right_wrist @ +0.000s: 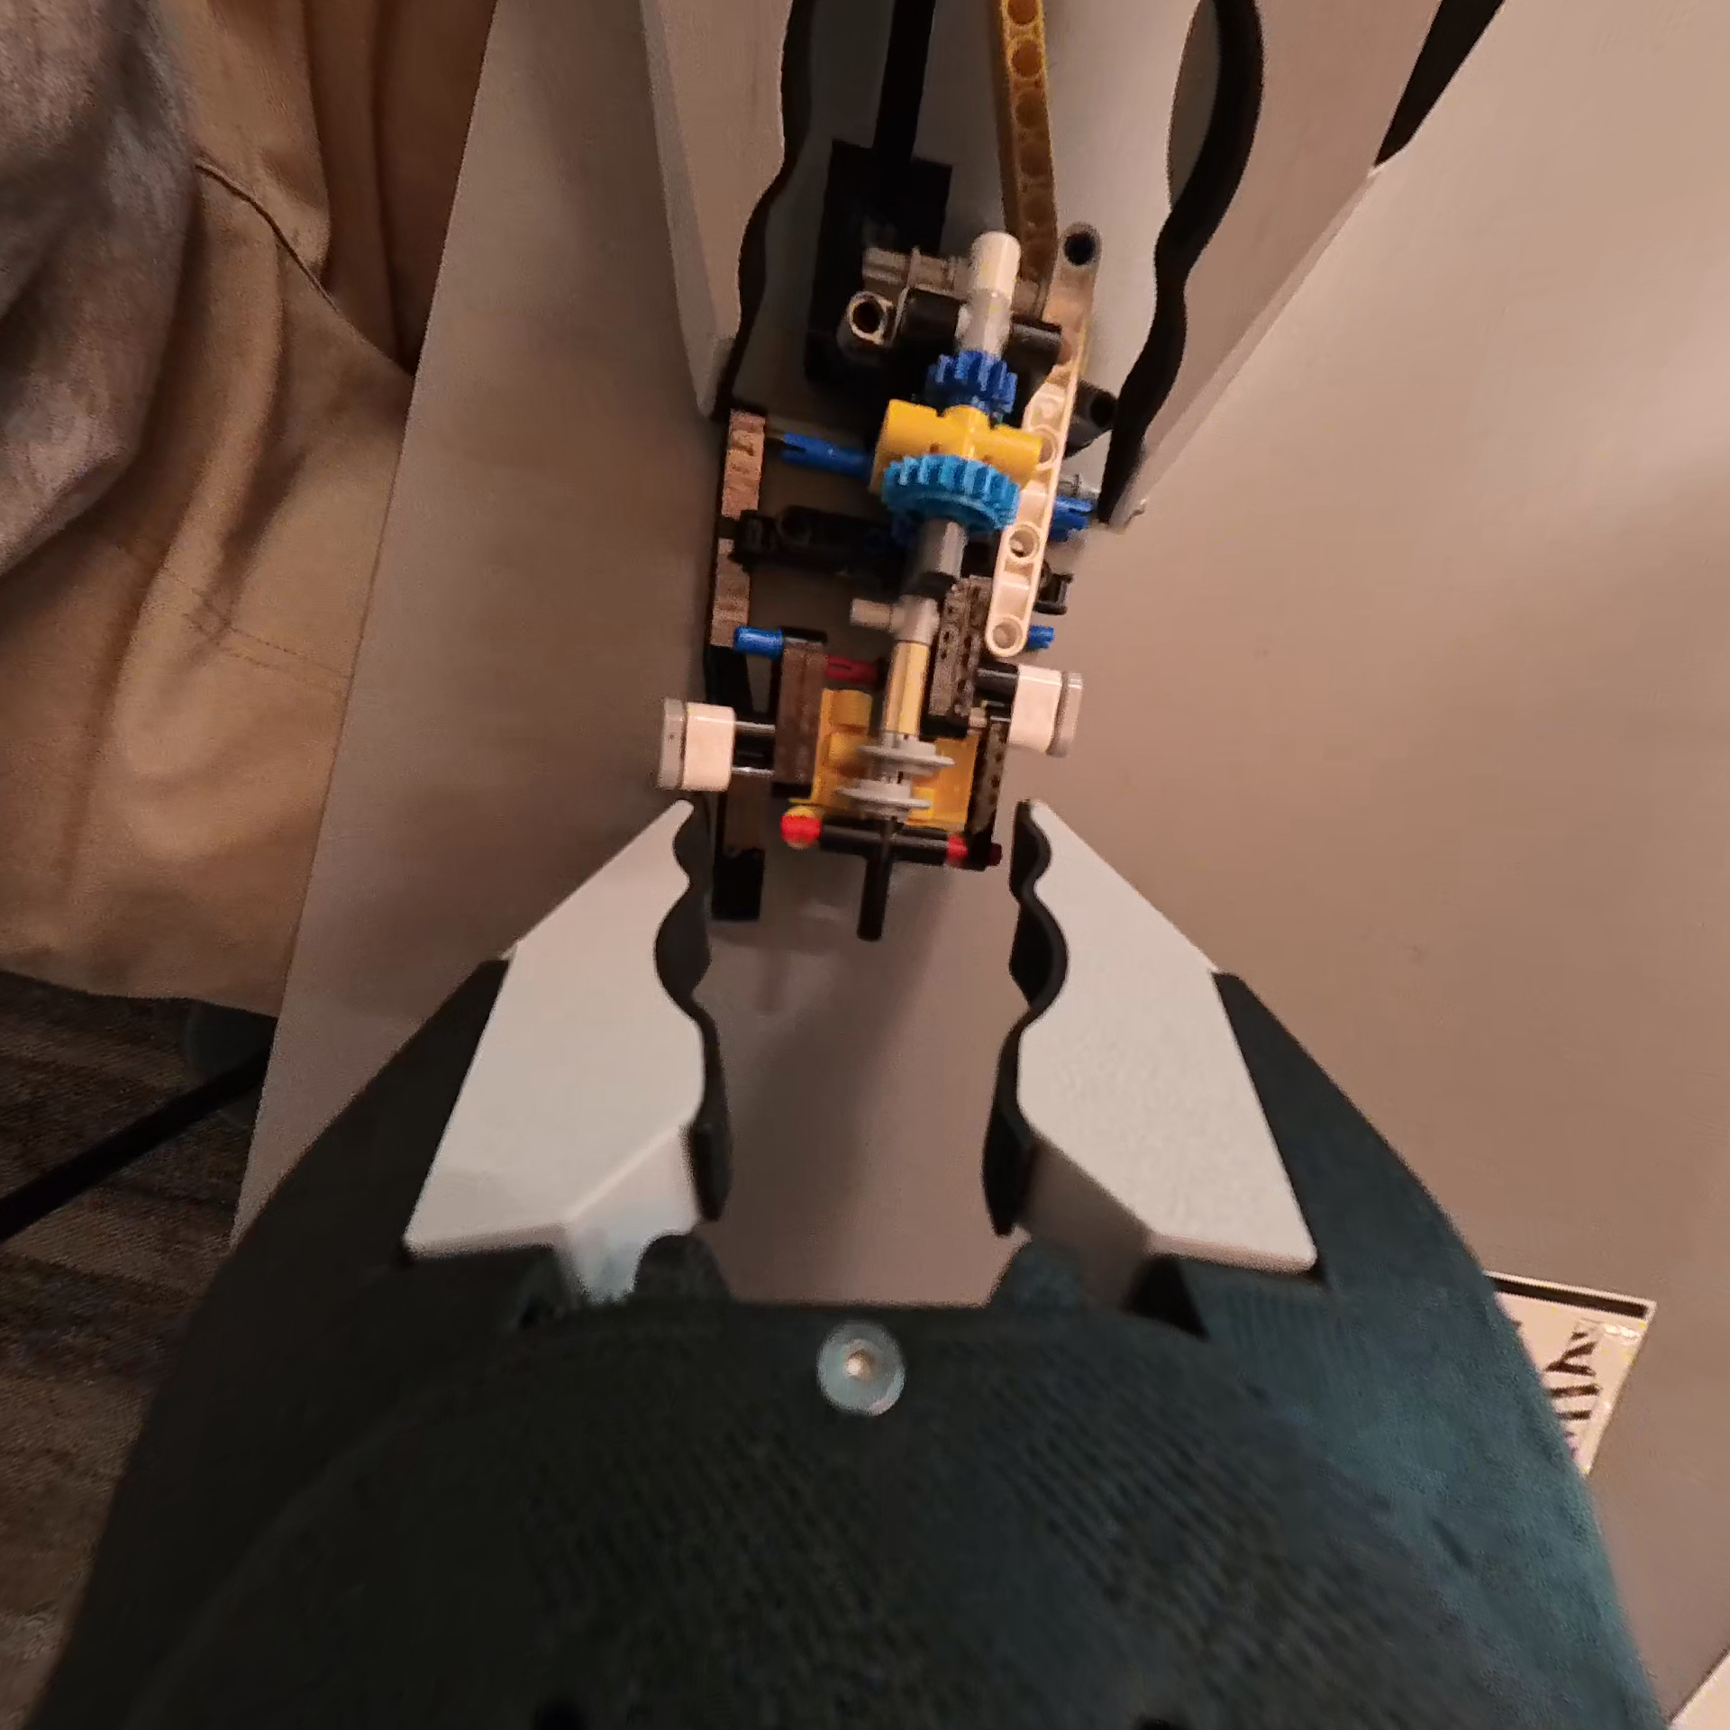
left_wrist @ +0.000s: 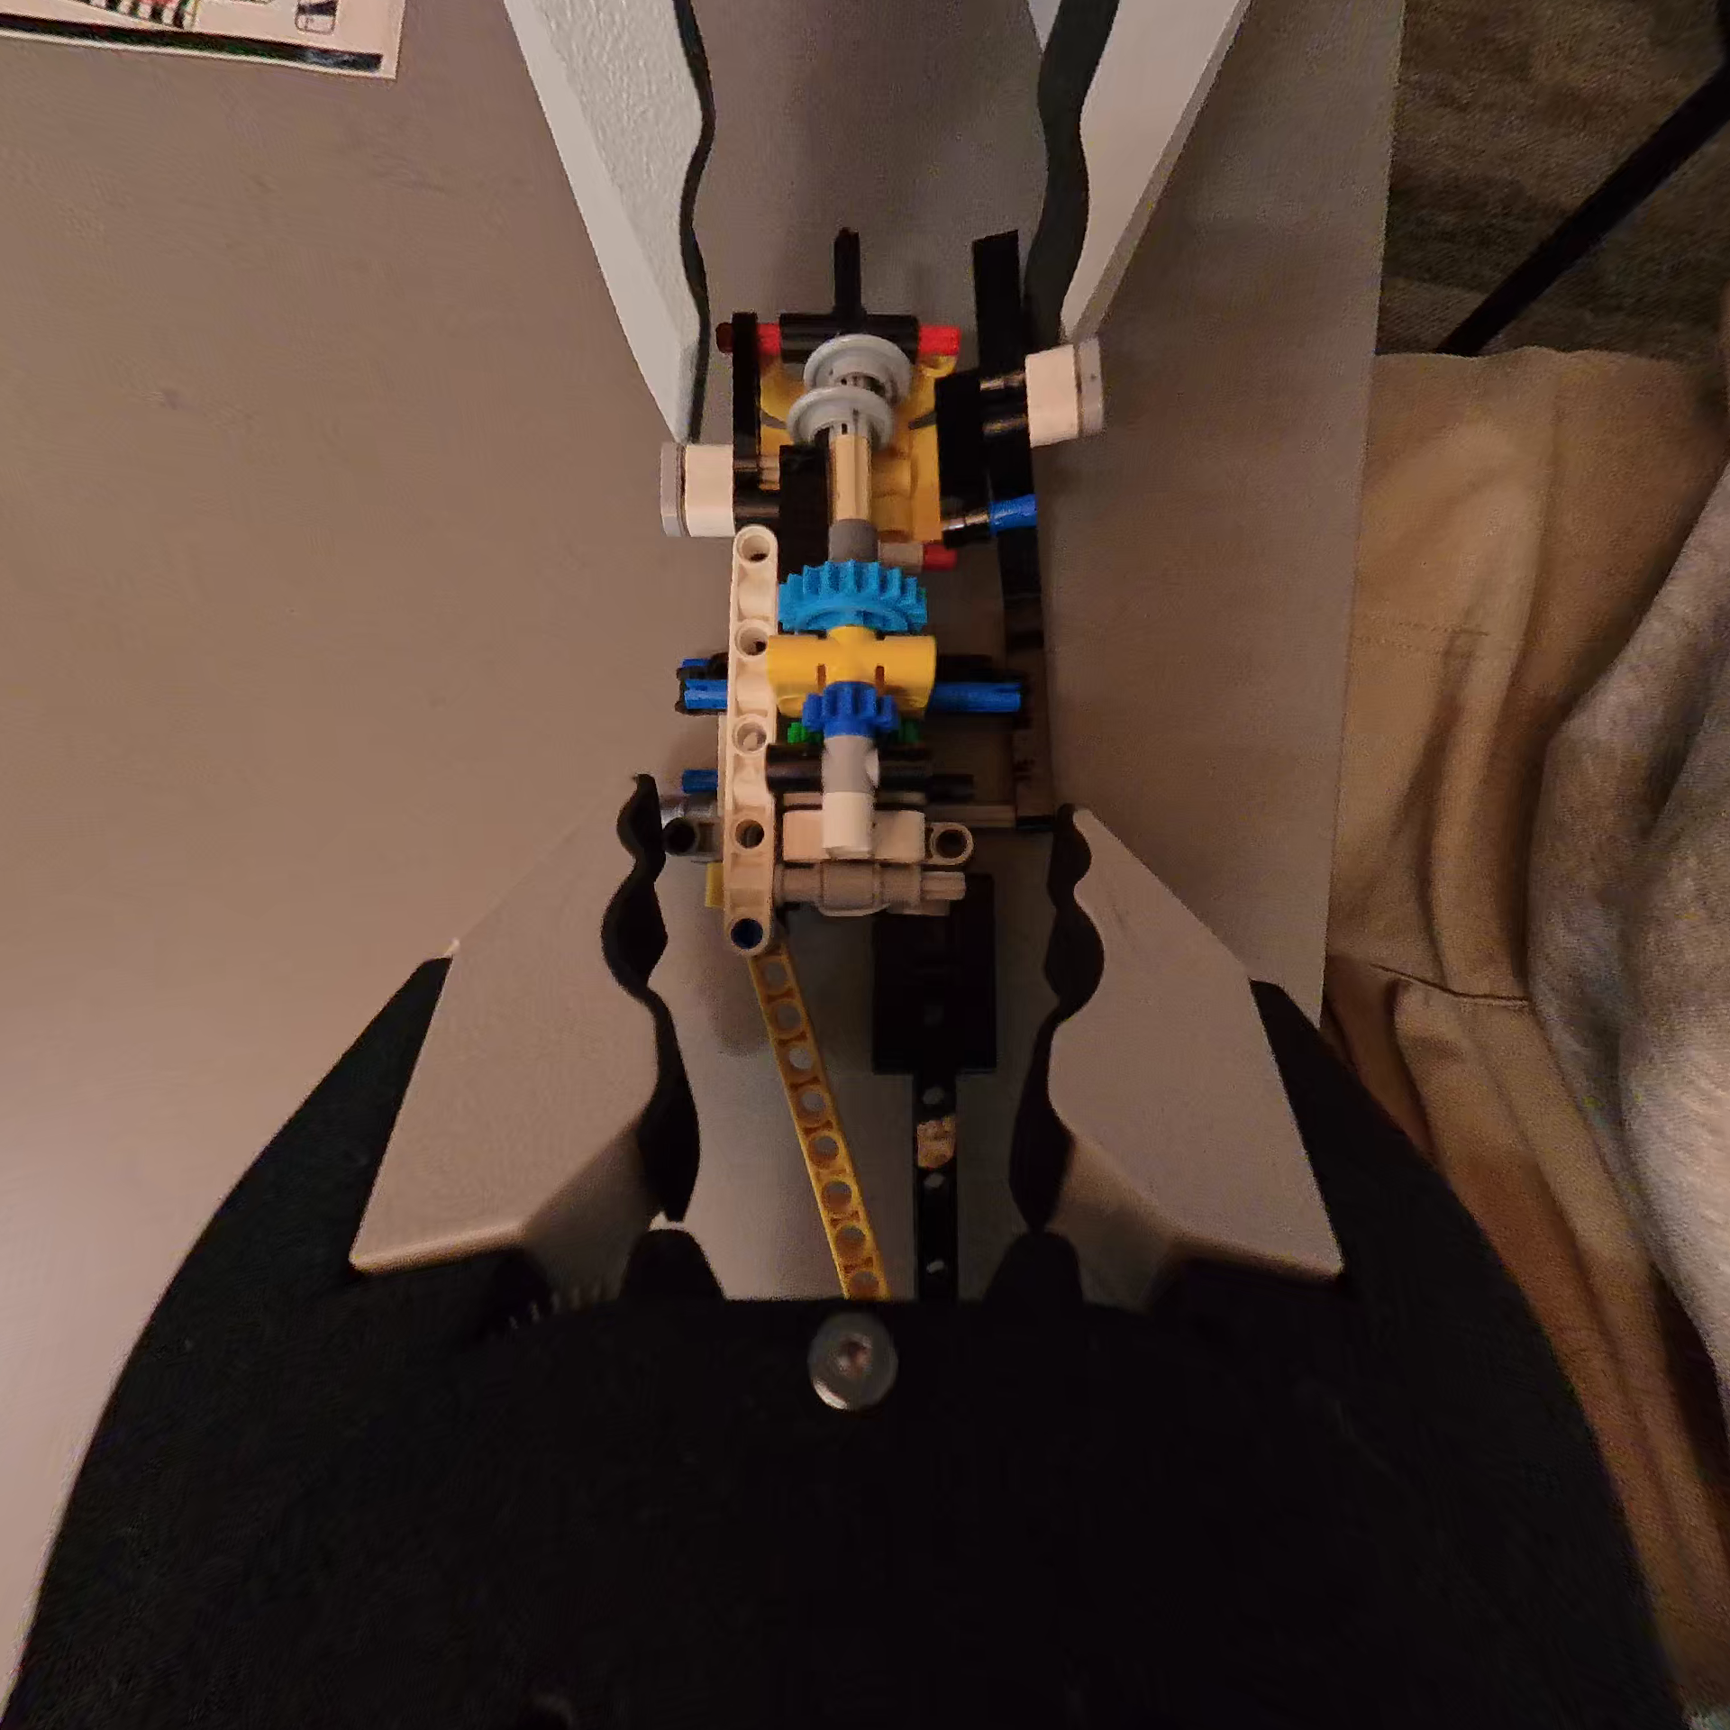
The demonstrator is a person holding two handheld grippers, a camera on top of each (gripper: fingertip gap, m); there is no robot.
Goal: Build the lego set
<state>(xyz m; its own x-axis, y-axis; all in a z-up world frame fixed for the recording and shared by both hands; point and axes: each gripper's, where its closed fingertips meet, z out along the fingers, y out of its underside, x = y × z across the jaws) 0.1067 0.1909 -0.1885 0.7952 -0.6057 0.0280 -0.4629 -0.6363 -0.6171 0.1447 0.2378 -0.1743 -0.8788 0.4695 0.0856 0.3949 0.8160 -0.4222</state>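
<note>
A partly built lego model of black, yellow, white and blue plastic beams, gears and axles (left_wrist: 847,646) lay at the centre of both frames on a pale grey tabletop (left_wrist: 281,562). The left gripper (left_wrist: 847,847) came in from the bottom of its view, jaws spread on either side of the model's near end; whether they touched it I could not tell. The right gripper (right_wrist: 852,833) faced it from the opposite end, jaws spread and gripping nothing. A printed paper sheet (left_wrist: 197,28) sat in the upper left corner.

A home room: pale tabletop (left_wrist: 281,562) beside rumpled tan bedding (left_wrist: 1498,655), carpet (right_wrist: 94,1123) underneath.
</note>
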